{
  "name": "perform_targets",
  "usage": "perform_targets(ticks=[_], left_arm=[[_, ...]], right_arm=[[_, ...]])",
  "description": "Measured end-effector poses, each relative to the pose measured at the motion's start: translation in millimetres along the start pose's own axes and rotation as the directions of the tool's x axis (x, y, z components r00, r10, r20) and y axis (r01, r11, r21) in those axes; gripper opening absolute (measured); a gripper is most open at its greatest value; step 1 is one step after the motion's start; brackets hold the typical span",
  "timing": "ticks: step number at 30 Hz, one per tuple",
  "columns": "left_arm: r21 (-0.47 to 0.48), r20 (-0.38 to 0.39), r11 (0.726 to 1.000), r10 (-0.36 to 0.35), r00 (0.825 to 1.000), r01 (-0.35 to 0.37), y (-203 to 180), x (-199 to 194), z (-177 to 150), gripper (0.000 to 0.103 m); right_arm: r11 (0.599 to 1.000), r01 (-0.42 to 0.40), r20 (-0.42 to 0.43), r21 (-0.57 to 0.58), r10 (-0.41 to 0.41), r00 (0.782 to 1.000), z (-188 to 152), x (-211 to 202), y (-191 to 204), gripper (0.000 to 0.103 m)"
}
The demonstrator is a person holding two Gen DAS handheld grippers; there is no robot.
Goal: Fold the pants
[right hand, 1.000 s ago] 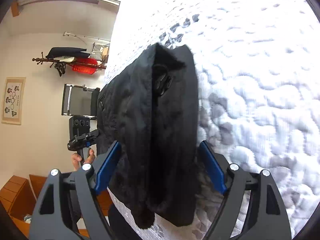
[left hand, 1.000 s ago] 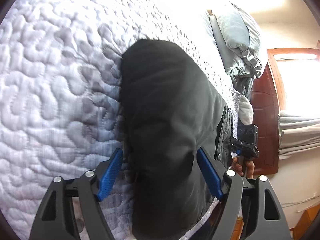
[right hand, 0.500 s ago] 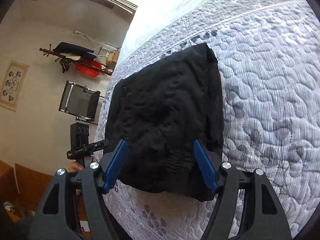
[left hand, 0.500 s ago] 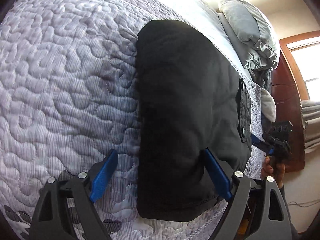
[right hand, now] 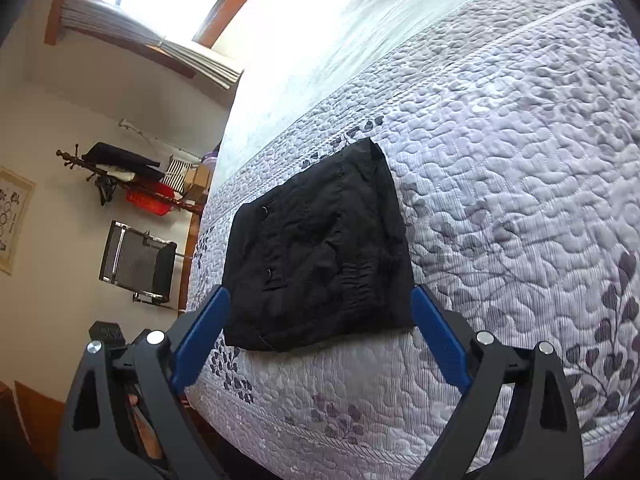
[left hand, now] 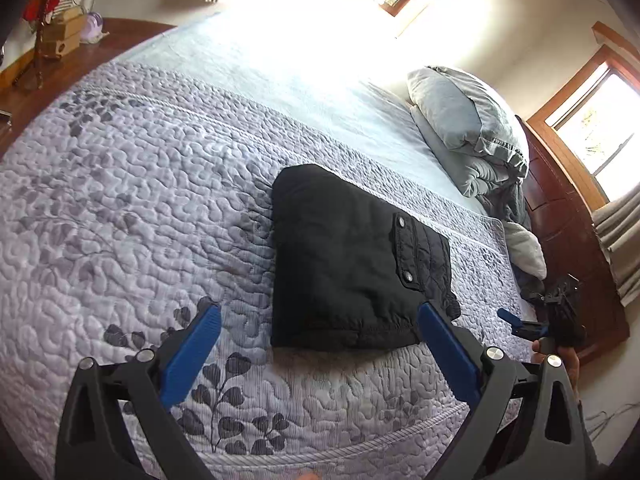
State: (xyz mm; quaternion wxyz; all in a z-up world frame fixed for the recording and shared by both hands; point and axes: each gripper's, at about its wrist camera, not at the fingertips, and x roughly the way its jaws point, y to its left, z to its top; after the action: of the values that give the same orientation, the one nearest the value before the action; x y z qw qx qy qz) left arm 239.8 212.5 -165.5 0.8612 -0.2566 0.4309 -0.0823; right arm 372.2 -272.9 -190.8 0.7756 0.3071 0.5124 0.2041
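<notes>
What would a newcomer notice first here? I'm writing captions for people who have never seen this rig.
The black folded pants lie flat on the pale quilted bedspread, near its close edge. In front of them the left gripper stands open and holds nothing. Grey pillows are piled at the far right, by a bright window.

Left gripper (left hand: pixel 318 336) and right gripper (right hand: pixel 320 316): jaws just opened wide, empty.

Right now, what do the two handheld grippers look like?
Both match: the left gripper and right gripper have matte black angular arms with triangular cut-outs, round silver bolts at the pivots, and ribbed blue pads lining the jaws. No cables or sleeves show.
</notes>
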Motion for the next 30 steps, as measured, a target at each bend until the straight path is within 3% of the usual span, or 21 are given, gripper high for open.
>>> perform_targets(ticks=[5, 9, 11, 18, 23, 26, 30], left_arm=[[-0.016, 0.078, 0.995, 0.097, 0.992, -0.096, -8, -52, -29, 0.099], [0.082, 0.224, 0.957, 0.253, 0.941, -0.277, -39, -103, -56, 0.099], [0.118, 0.264, 0.938, 0.286, 0.921, -0.325, -58, -123, -67, 0.099], [0.141, 0.364, 0.908, 0.323, 0.874, -0.395, -115, -197, -99, 0.099], [0.145, 0.399, 0.900, 0.327, 0.857, -0.411, -145, -241, -116, 0.099], [0.133, 0.416, 0.886, 0.356, 0.837, -0.443, -158, -261, -126, 0.099], [0.152, 0.424, 0.887, 0.341, 0.839, -0.437, -171, -280, -142, 0.099]], right_arm=[[0.996, 0.067, 0.118, 0.057, -0.073, 0.990, -38, -52, 3, 0.093], [0.997, 0.077, 0.208, 0.023, -0.080, 0.975, -76, -101, 29, 0.094], [0.998, 0.067, 0.240, 0.013, -0.068, 0.968, -95, -122, 40, 0.095], [0.993, 0.096, 0.331, -0.068, -0.068, 0.941, -153, -182, 88, 0.098], [0.973, 0.150, 0.388, -0.174, -0.072, 0.919, -188, -219, 132, 0.100], [0.947, 0.207, 0.415, -0.248, -0.089, 0.905, -209, -235, 161, 0.100], [0.876, 0.316, 0.467, -0.364, -0.122, 0.876, -240, -245, 198, 0.100]])
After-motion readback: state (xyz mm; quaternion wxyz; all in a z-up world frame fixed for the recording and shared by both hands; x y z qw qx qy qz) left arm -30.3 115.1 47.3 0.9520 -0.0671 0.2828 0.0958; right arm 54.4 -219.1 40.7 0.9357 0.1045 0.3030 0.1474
